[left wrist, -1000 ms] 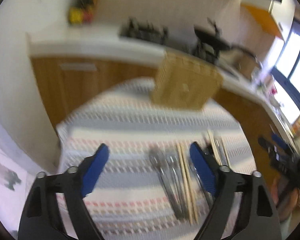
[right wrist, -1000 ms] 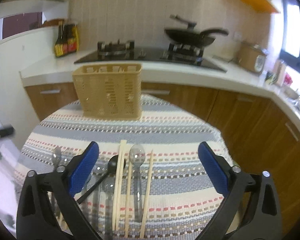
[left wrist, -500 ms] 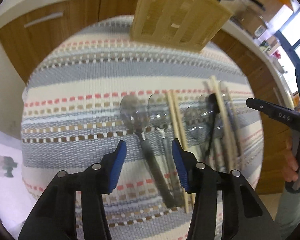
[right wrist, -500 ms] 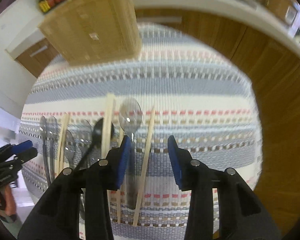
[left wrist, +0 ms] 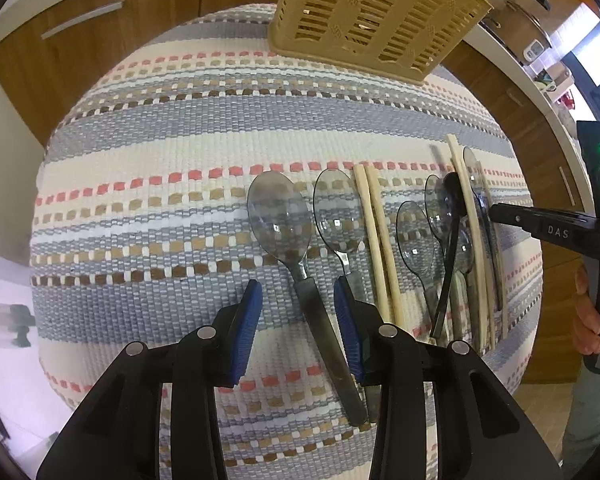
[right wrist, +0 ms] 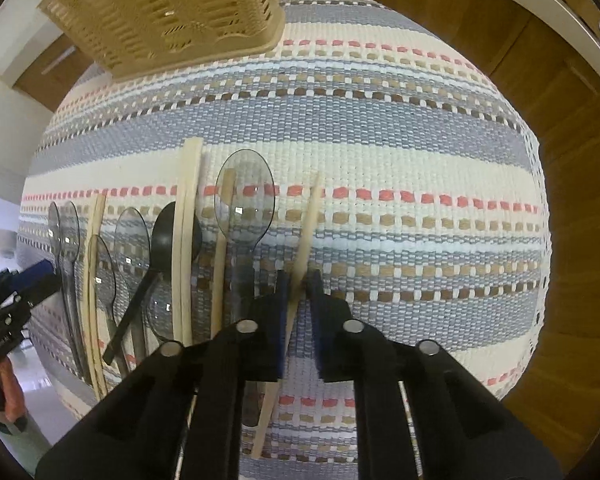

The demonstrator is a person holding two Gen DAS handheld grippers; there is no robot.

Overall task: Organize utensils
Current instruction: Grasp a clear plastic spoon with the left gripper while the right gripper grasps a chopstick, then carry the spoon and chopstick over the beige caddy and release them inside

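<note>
Clear plastic spoons, a black spoon (left wrist: 453, 216) and wooden chopsticks lie in a row on the striped cloth (left wrist: 180, 152). My left gripper (left wrist: 298, 312) is open low over the cloth, its blue pads (left wrist: 246, 320) on either side of the leftmost clear spoon's handle (left wrist: 320, 320). My right gripper (right wrist: 298, 292) has its jaws almost closed around the rightmost single chopstick (right wrist: 306, 232). A tan slotted utensil basket (left wrist: 376, 12) stands at the far side of the table; it also shows in the right wrist view (right wrist: 168, 16).
Wooden cabinets (left wrist: 100, 28) and a white counter edge ring the round table. The right gripper's body (left wrist: 556, 228) shows at the right of the left wrist view. The cloth's right half (right wrist: 420, 184) holds no utensils.
Both grippers dropped toward the table and narrowed. The left came around the leftmost spoon's handle; the right closed in on the rightmost chopstick.
</note>
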